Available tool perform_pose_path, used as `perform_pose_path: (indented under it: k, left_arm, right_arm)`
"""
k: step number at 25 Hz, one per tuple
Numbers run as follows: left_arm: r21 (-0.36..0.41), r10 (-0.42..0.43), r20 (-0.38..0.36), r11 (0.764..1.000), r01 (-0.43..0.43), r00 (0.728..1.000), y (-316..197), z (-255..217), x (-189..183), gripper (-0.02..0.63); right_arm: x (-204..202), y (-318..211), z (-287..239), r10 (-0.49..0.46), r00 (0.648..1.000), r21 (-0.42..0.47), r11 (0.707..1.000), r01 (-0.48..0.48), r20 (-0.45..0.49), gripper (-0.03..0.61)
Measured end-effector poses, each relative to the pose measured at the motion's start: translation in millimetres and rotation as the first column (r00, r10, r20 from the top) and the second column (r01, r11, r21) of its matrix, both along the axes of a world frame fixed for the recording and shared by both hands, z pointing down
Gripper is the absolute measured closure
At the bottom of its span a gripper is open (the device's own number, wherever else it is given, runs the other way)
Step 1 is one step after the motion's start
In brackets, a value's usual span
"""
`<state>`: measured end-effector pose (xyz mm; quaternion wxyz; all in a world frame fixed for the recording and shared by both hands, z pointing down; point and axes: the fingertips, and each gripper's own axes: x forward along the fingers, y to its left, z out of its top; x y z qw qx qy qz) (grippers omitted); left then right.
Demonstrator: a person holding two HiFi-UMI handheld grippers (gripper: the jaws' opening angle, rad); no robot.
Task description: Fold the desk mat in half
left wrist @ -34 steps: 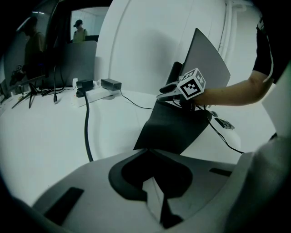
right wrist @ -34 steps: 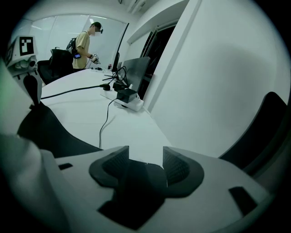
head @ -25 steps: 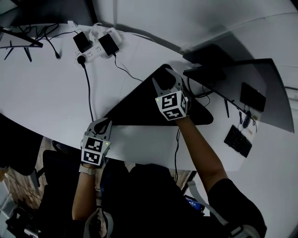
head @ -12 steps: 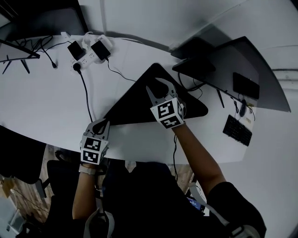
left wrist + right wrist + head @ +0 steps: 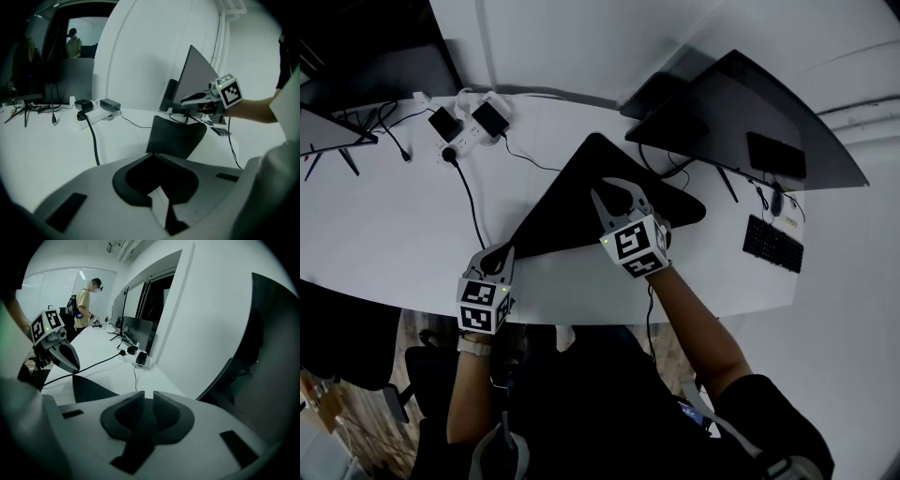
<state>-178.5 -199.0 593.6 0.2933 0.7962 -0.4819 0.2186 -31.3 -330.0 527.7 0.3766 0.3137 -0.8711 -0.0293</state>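
The black desk mat [image 5: 572,202] lies on the white table [image 5: 384,216]. My left gripper [image 5: 497,255] is shut on its near left corner. In the left gripper view that corner fills the jaws [image 5: 157,159], and the mat [image 5: 176,138] rises and curves ahead of them. My right gripper [image 5: 619,185] hangs over the middle of the mat, above its surface. Its jaws have just been closing and now stand nearly together [image 5: 146,397]. I see no mat between them. From the left gripper view its tips [image 5: 183,100] are clear above the mat's upper edge.
A power strip with chargers [image 5: 467,127] and a black cable [image 5: 473,202] lie left of the mat. Dark monitors [image 5: 741,122] stand behind it, and a keyboard [image 5: 772,246] is at the right. A person [image 5: 86,301] stands far down the table.
The right gripper's jaws have closed, and it has drawn back from the mat's far corner towards me and risen. The left gripper has lifted a little with its corner.
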Motion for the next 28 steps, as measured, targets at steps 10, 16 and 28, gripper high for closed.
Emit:
perform_pose_path:
  k: [10,16,28]
  left_arm:
    - [0.084,0.042,-0.037,0.996,-0.038,0.998,1,-43,2,0.604]
    - [0.144,0.067,-0.054,0.988,-0.058,0.996,12,-72,7,0.604]
    - [0.267,0.156,-0.069,0.955,-0.132,0.985,40,-134,26,0.606]
  right_arm:
    - [8,45,-42,0.082,0.994,-0.025,0.996,-0.08,0.076,0.532]
    - [15,76,-71,0.122,0.982,-0.03,0.993,-0.118,0.143,0.534]
    - [30,140,-124,0.176,0.95,0.012,0.982,-0.186,0.257,0.535]
